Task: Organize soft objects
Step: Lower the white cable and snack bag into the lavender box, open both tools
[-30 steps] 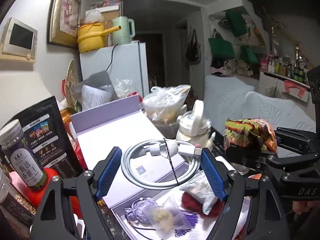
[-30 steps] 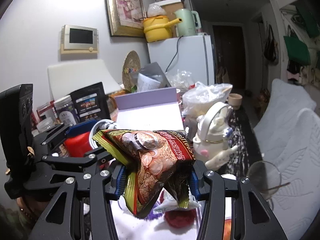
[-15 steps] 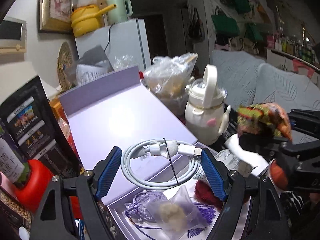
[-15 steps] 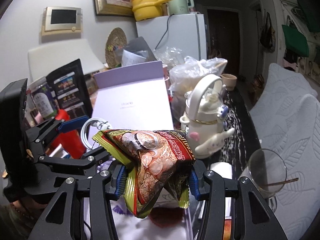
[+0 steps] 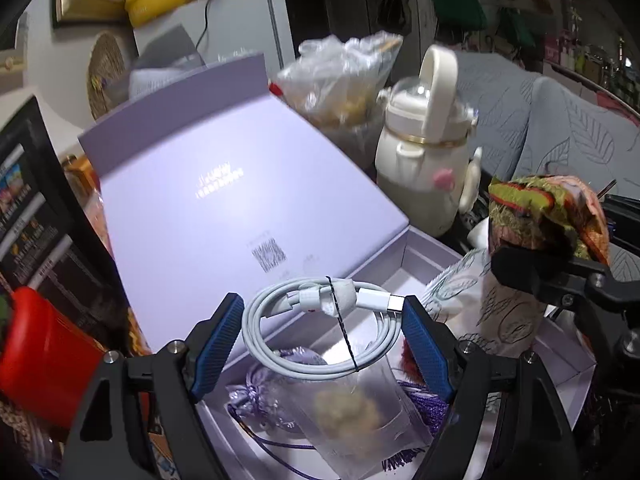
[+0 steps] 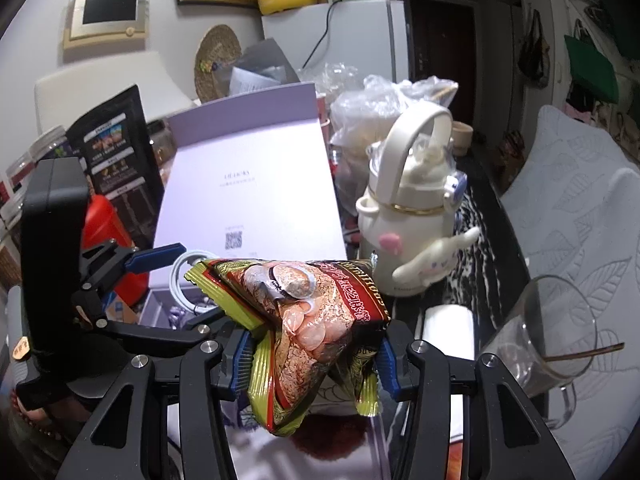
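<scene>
My left gripper (image 5: pixel 323 334) is shut on a coiled white charging cable (image 5: pixel 280 354), held over the tray of an open lilac box (image 5: pixel 424 256). A purple tasselled sachet (image 5: pixel 260 400), a clear bag with a pale lump (image 5: pixel 352 412) and something red lie in the tray. My right gripper (image 6: pixel 312 356) is shut on a crinkly red and green snack packet (image 6: pixel 304 312), over the box's right side. The packet (image 5: pixel 552 212) also shows at the right of the left wrist view. The left gripper (image 6: pixel 160 256) with the cable shows at the left of the right wrist view.
The box lid (image 5: pixel 224 200) stands open behind the tray. A cream handled bottle (image 6: pixel 408 216) and a stuffed plastic bag (image 5: pixel 340 72) stand to its right. A glass mug with a stick (image 6: pixel 540 340) is at the near right. A black pouch (image 6: pixel 112 144) and a red lid (image 5: pixel 44 356) crowd the left.
Both grippers have come down and tipped forward toward the open box, so more of the tray's inside shows. The cable and the snack packet stay gripped as before.
</scene>
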A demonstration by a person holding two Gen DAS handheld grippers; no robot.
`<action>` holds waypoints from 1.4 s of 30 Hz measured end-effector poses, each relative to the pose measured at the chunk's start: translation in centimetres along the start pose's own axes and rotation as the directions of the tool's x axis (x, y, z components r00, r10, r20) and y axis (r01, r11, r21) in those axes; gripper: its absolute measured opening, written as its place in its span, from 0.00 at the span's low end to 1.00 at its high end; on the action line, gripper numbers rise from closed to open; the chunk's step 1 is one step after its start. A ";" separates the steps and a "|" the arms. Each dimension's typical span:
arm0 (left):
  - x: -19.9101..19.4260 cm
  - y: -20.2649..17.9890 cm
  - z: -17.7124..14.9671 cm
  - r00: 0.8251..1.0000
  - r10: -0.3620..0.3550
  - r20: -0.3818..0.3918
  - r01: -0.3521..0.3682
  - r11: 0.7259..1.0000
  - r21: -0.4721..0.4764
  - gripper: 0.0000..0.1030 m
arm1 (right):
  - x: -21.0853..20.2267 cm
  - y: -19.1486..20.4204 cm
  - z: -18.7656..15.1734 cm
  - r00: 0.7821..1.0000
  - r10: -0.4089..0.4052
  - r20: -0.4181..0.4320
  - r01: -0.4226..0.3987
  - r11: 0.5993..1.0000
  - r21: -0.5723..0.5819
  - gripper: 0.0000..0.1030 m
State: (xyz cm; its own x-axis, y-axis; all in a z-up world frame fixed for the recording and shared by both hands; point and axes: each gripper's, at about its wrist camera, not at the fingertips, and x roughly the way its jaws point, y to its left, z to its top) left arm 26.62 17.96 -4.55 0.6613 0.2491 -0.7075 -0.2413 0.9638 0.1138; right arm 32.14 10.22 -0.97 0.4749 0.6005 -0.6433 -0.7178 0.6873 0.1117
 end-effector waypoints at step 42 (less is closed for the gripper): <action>2.6 0.0 0.0 0.985 0.050 -0.166 -0.060 0.997 -0.056 0.78 | 3.1 0.3 -1.1 0.996 0.042 -0.082 -0.041 0.999 0.013 0.51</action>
State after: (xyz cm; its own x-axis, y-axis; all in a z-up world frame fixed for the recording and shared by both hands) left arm 28.32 18.63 -6.41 0.5214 0.2776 -0.8069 -0.3196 0.9403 0.1169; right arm 32.84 11.83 -3.72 0.4008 0.5934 -0.6981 -0.7300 0.6673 0.1481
